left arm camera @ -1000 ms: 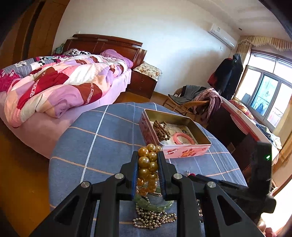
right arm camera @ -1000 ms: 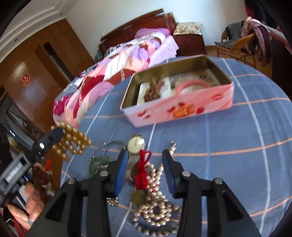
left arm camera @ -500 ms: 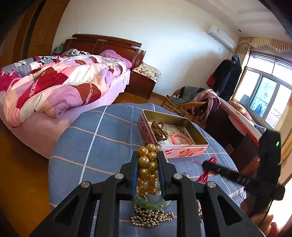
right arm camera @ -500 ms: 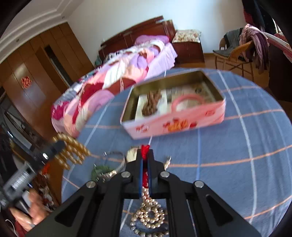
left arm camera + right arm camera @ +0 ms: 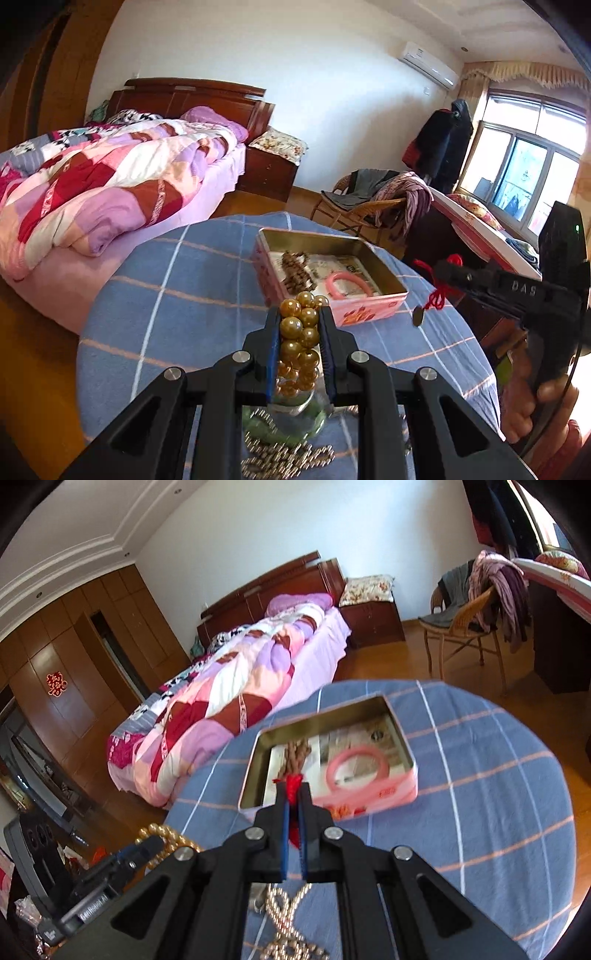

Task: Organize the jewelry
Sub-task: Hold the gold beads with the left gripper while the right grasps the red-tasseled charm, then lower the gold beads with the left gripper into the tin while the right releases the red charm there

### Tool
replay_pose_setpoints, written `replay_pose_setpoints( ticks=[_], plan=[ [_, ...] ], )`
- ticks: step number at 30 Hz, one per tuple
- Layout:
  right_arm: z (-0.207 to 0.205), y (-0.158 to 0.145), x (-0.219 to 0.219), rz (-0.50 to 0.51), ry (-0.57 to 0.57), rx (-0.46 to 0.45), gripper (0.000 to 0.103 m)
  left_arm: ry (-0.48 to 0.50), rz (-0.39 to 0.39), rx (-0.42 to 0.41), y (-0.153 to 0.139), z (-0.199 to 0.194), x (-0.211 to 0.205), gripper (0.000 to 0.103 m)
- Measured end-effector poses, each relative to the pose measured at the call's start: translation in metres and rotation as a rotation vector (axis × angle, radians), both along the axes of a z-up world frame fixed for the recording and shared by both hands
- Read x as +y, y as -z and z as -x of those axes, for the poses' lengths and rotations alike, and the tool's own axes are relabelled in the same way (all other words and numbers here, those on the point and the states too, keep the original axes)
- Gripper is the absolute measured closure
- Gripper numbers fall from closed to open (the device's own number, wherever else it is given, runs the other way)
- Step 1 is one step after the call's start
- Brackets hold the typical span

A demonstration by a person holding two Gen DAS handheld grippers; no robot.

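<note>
Plainly, right gripper (image 5: 441,267) reads "DAS".

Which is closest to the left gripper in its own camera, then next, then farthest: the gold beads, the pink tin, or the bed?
1. The gold beads, clamped right between the left gripper fingers.
2. The pink tin, just beyond the fingertips on the blue table, slightly right.
3. The bed, far off at the left, past the table's edge.
</note>
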State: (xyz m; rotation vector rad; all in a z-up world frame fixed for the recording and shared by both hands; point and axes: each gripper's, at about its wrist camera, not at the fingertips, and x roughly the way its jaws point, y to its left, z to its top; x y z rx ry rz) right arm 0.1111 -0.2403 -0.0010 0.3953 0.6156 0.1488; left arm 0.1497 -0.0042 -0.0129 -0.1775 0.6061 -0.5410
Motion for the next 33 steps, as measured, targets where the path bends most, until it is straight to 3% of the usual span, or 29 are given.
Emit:
replay_pose_setpoints(
  ticks=[12, 22, 28, 29, 30, 32, 33],
  plan=[
    [-0.047, -0.006, -0.017, 0.052, 0.068, -0.064, 0.095, 0.073, 0.016, -0.028, -0.011, -0.059, -0.064, 0.084],
    [-0.090, 0.040, -0.032, 0.016, 0.069, 0.048, 0.095, 0.073, -0.064, 0.036, 0.020, -0.095, -0.101, 0.084],
    [-0.096, 0.057, -0.035, 0.010, 0.063, 0.089, 0.091, 0.037, -0.125, 0.073, 0.034, -0.102, -0.106, 0.084],
    [-0.097, 0.059, -0.037, 0.008, 0.067, 0.096, 0.085, 0.045, -0.131, 0.082, 0.035, -0.101, -0.108, 0.084],
    [-0.095, 0.061, -0.041, -0.006, 0.070, 0.101, 0.068, 0.049, -0.130, 0.084, 0.035, -0.102, -0.109, 0.083],
    [-0.092, 0.059, -0.047, -0.027, 0.098, 0.082, 0.044, 0.050, -0.129, 0.084, 0.034, -0.102, -0.110, 0.073],
    [-0.087, 0.056, -0.051, -0.034, 0.117, 0.061, 0.043, 0.046, -0.128, 0.089, 0.035, -0.101, -0.109, 0.052]
  ],
)
